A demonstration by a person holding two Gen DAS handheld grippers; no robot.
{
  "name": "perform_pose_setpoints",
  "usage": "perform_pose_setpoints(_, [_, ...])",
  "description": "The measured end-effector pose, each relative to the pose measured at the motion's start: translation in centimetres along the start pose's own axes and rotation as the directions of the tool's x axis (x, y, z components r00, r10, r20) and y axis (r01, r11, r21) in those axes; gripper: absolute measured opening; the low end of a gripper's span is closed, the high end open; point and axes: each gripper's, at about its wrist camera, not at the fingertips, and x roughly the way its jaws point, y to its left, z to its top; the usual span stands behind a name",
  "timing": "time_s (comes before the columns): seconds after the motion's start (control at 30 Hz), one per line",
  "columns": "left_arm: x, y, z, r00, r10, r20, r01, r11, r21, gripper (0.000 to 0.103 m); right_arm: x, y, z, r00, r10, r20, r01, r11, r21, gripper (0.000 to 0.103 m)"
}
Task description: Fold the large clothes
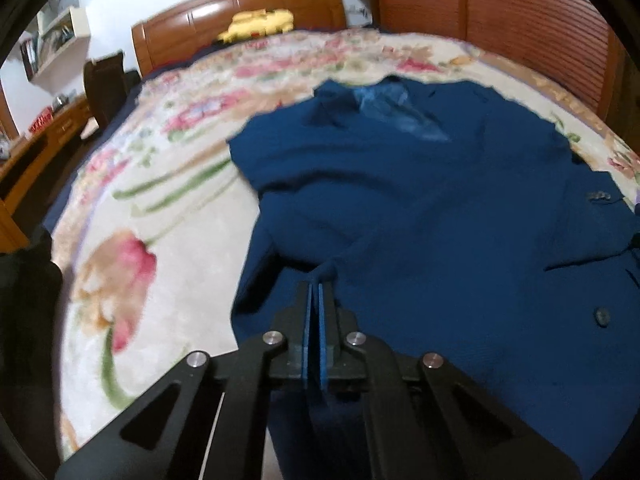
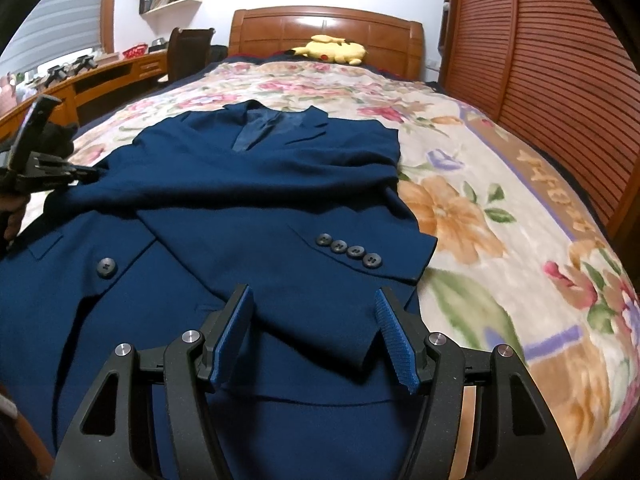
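While the blue jacket (image 2: pixel 256 208) lies flat on the floral blanket (image 2: pixel 480 208), collar toward the headboard (image 2: pixel 326 34) and hem toward the person, the left gripper (image 1: pixel 316 286) has its pads pressed together on a pinch of cloth at the jacket's left edge, roughly mid-body. Fabric tents up into the tips, so I read it as a real grip, not an empty close.

Right gripper (image 2: pixel 314 300) hangs over the lower right front with jaws wide, nothing between them. The right sleeve is already laid across the chest; its cuff with four buttons (image 2: pixel 348 250) sits just ahead of the tips.

Key relation: jacket's long axis runs away from both grippers, collar far, hem near. The left edge is the held one, so the likely next move is a sideways fold across that axis, left toward right. Left hand is the one placed for it. The right is nearer the cuff and hem and could pin the centre.

Risk: a single pinch point may drag the cloth instead of folding it.
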Motion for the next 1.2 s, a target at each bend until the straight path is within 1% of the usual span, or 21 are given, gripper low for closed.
perform_pose_setpoints(0.07, [-1.7,-0.5,-0.1,0.999,-0.009,0.041,0.009,1.0,0.001,0.0,-0.1,0.0,-0.1,1.0,0.0,0.004,0.0,1.0,-0.003,0.064])
perform_pose_setpoints(0.13, [-3.3,-1.1,-0.4,0.997,0.0,0.082,-0.002,1.0,0.02,0.0,-0.2,-0.1,-0.2,1.0,0.0,0.007,0.0,1.0,-0.002,0.064])
perform_pose_setpoints(0.27, [-5.8,-2.0,-0.8,0.99,-0.005,0.14,-0.001,0.999,0.037,0.0,-0.4,-0.1,-0.4,1.0,-0.001,0.007,0.001,1.0,-0.001,0.064])
perform_pose_setpoints(0.43, [-9.3,-3.3,-2.3,0.978,-0.06,0.2,0.053,0.998,0.039,0.0,-0.5,-0.3,-0.5,1.0,-0.001,0.012,0.001,1.0,0.002,0.064])
perform_pose_setpoints(0.57, [-10.8,-4.9,-4.3,0.972,-0.094,0.215,0.085,0.995,0.053,0.0,-1.1,-0.6,-0.8,1.0,-0.002,0.021,0.002,1.0,0.008,0.064])
perform_pose_setpoints(0.73, [-11.8,-6.9,-6.9,0.969,-0.132,0.21,0.119,0.99,0.073,0.0,-1.5,-0.8,-0.9,1.0,-0.001,0.026,0.001,1.0,0.015,0.064])
perform_pose_setpoints(0.87, [-12.3,-7.8,-8.1,0.967,-0.153,0.202,0.141,0.987,0.072,0.0,-1.5,-0.8,-0.9,1.0,0.0,0.024,0.0,1.0,0.009,0.064])
perform_pose_setpoints(0.97, [-12.6,-8.5,-8.8,0.967,-0.156,0.2,0.143,0.987,0.079,0.0,-1.6,-0.7,-0.9,1.0,0.0,0.024,0.0,1.0,0.008,0.064])
perform_pose_setpoints(1.2, [-13.4,-8.8,-9.9,0.966,-0.171,0.195,0.162,0.985,0.063,0.0,-1.6,-0.7,-0.9,1.0,-0.001,0.024,0.001,1.0,0.008,0.064])
